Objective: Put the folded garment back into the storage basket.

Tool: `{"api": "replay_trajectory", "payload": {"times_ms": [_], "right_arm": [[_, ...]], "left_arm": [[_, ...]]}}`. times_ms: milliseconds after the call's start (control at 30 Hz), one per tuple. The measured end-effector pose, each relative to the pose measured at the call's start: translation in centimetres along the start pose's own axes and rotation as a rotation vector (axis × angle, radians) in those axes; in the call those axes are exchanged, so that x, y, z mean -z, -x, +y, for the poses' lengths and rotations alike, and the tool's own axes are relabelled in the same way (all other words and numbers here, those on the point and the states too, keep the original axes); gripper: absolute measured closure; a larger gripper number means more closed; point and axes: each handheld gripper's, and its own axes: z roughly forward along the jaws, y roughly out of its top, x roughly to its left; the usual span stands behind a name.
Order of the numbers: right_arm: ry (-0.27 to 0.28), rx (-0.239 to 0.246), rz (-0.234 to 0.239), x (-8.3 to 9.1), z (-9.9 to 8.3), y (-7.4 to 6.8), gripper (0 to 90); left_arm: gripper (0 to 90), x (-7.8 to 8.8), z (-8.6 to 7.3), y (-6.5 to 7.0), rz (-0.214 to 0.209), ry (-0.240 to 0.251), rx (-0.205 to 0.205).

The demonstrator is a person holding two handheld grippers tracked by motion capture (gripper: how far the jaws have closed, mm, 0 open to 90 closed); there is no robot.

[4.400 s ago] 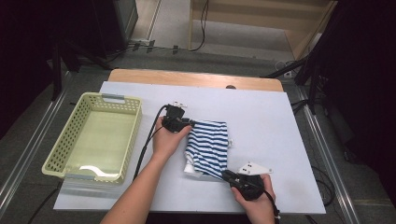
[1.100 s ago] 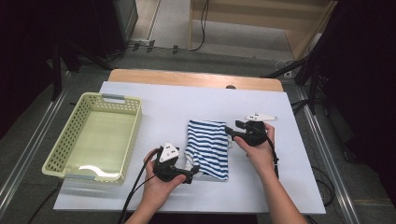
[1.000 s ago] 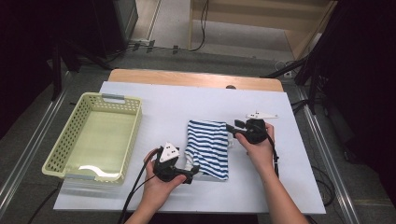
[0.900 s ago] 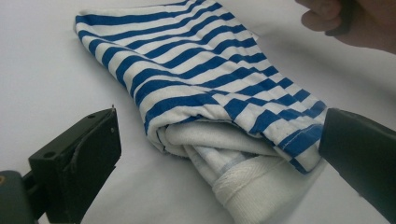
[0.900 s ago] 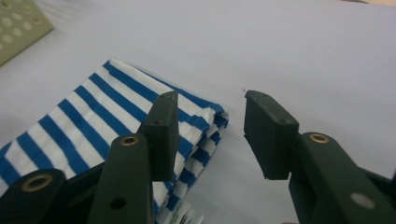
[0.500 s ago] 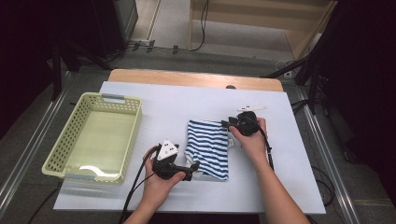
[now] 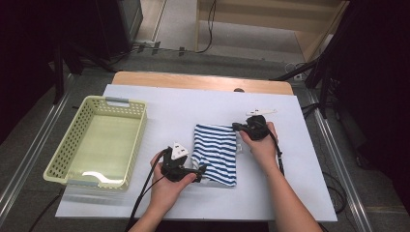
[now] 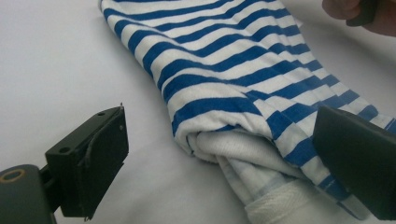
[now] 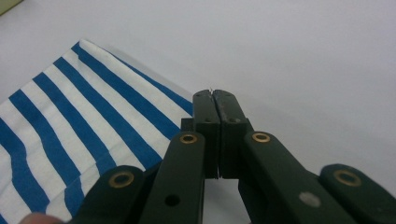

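Right claw (image 9: 215, 100) has its jaws pressed flat together, having just been closing, with the tips at the far right edge of the striped cloth (image 7: 215, 152). Whether a fold of fabric is pinched between them cannot be told from the right gripper view; the jaws sit at the cloth's edge over the white surface (image 7: 183, 104). In the high view this claw (image 7: 238, 127) points left at the cloth's upper right corner, with the hand wrapped around its body.

Left claw (image 8: 219, 154) stands wide open, one jaw on bare surface to the left and the other lying over the cloth's near right part, so the thick folded end of the cloth (image 8: 243, 112) lies between them without being squeezed. In the high view it (image 7: 202, 169) sits at the cloth's lower left corner.

Folded into a narrow blue-and-white rectangle, the cloth lies flat near the middle of the surface. A pale yellow basket (image 7: 63, 159) stands well apart at the left.
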Motion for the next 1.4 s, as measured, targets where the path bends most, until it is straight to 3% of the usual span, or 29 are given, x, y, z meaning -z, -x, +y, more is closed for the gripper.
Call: {"api": "replay_trajectory", "payload": {"times_ms": [133, 167, 233, 267, 333, 433, 533, 633, 800, 933, 1133, 1200, 1267, 1400], "right_arm": [[0.012, 0.022, -0.018, 0.3, 0.1, -0.3, 85.0], [0.021, 0.022, -0.006, 0.4, 0.1, -0.3, 79.5], [0.049, 0.014, 0.059, 0.7, 0.2, -0.3, 59.8], [0.054, 0.018, 0.049, 0.8, 0.3, -0.5, 50.3], [0.04, 0.012, 0.066, 0.5, 0.3, -0.5, 40.2], [-0.009, 0.002, 0.053, -0.4, 0.1, -0.3, 33.6], [-0.023, -0.007, 0.04, -1.1, -0.3, 0.0, 30.0], [-0.033, -0.017, 0.058, -1.6, -0.5, 0.3, 28.0], [-0.029, -0.003, 0.064, -1.8, -0.5, 0.3, 28.1], [-0.034, 0.046, 0.074, -2.0, -0.6, -0.4, 35.8], [-0.051, -0.008, 0.128, -1.8, -0.8, -0.6, 62.6], [-0.056, 0.0, 0.148, -1.8, -1.0, -0.6, 72.3], [-0.066, 0.003, 0.146, -1.7, -1.0, -0.8, 77.8], [-0.061, 0.008, 0.123, -1.3, -1.2, -1.1, 80.3]], "left_arm": [[5.9, -0.1, -0.2, 0.3, 0.008, -0.008, -0.018], [5.9, -0.2, -0.2, 0.3, 0.005, -0.007, -0.015], [6.0, -0.2, -0.2, 0.1, -0.006, -0.007, -0.007], [6.3, -0.2, -0.2, 0.1, -0.008, -0.007, -0.005], [6.3, -0.2, -0.2, 0.1, -0.008, -0.005, -0.005], [7.2, -0.2, -0.3, 0.3, -0.008, -0.008, -0.011], [7.2, -0.2, -0.3, 0.2, -0.011, -0.011, -0.013], [7.7, -0.2, -0.3, 0.3, -0.012, -0.012, -0.02], [7.9, -0.3, -0.3, 0.4, -0.014, -0.014, -0.02], [8.0, -0.3, -0.3, 0.4, -0.016, -0.012, -0.024], [8.2, -0.3, -0.3, 0.4, -0.029, -0.016, -0.022], [13.6, -0.3, -0.3, 0.4, -0.052, -0.017, -0.027], [13.9, -0.3, -0.3, 0.4, -0.049, -0.019, -0.025], [13.9, -0.4, -0.3, 0.3, -0.054, -0.026, -0.017]]}}
